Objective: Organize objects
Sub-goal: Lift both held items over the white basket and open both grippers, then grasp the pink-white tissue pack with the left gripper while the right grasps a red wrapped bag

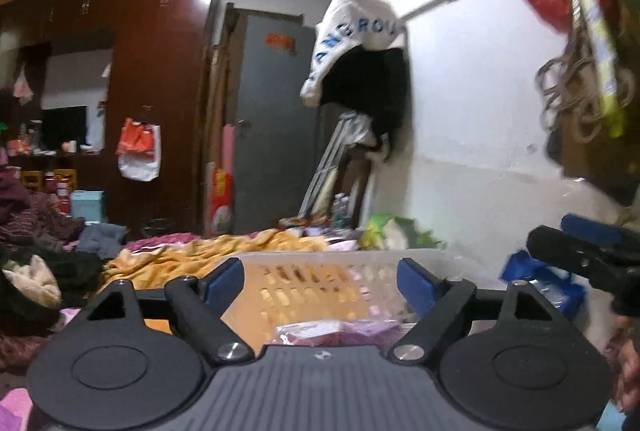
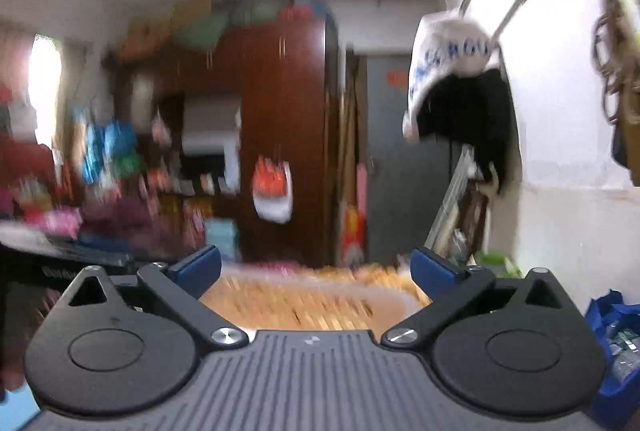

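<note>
We've got both tongs, left gripper [image 1: 320, 281] and right gripper [image 2: 316, 267], spread wide and empty above the slotted white plastic basket [image 1: 316, 281].

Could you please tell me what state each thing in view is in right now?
Left hand-held gripper: open, holding nothing.
Right hand-held gripper: open, holding nothing.
Pale slotted plastic basket: upright, pink packets inside.
Grey metal door: closed.
White printed cloth: draped over a rail.

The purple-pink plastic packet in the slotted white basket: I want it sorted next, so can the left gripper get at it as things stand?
Probably yes. The left gripper is open and empty, the purple-pink plastic packet lies uncovered just below its fingers inside the slotted white basket, and nothing sits between them.
</note>
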Demonstrator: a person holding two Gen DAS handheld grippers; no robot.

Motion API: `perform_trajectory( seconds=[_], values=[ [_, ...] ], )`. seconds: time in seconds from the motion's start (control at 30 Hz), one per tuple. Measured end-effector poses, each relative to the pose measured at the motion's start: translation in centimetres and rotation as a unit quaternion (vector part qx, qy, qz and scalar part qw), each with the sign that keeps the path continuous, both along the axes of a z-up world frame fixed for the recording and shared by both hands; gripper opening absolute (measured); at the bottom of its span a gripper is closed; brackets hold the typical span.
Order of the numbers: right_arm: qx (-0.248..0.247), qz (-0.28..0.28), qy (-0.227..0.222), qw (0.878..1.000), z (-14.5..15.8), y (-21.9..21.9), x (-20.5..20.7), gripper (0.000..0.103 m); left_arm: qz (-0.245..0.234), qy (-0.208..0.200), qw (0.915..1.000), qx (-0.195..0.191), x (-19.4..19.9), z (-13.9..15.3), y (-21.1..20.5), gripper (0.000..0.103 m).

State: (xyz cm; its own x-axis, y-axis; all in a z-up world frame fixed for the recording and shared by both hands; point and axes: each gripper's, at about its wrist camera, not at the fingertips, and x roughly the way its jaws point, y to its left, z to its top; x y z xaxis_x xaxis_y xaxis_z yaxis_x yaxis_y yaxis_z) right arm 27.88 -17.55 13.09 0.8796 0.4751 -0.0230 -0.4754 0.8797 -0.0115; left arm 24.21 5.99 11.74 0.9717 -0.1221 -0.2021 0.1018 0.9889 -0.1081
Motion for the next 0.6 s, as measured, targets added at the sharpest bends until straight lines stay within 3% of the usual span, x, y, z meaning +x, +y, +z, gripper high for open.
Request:
perform_trajectory(
  seconds=[0.17, 0.37, 0.47, 0.6],
  values=[
    [0.021, 0.018, 0.057, 0.998, -2.2, -3.6, -3.5, 0.103, -0.013, 0.029, 0.9995, 0.002, -5.3, -2.4, 0.8, 0.088],
    [-0.007, 0.047, 0.212, 0.976, -8.0, -5.7, -3.9, 0.102, -0.015, 0.095, 0.9950, -0.030, -8.5, -8.0, 2.4, 0.088],
    [-0.037, 0.031, 0.238, 0.970, -9.3, -4.9, -2.6, 0.086, -0.011, 0.108, 0.9933, -0.040, -8.1, -9.1, 3.0, 0.088],
    [-0.021, 0.055, 0.257, 0.965, -10.0, -4.9, -2.1, 0.082, -0.017, 0.128, 0.9908, -0.040, -8.2, -10.4, 3.1, 0.088]
  ],
)
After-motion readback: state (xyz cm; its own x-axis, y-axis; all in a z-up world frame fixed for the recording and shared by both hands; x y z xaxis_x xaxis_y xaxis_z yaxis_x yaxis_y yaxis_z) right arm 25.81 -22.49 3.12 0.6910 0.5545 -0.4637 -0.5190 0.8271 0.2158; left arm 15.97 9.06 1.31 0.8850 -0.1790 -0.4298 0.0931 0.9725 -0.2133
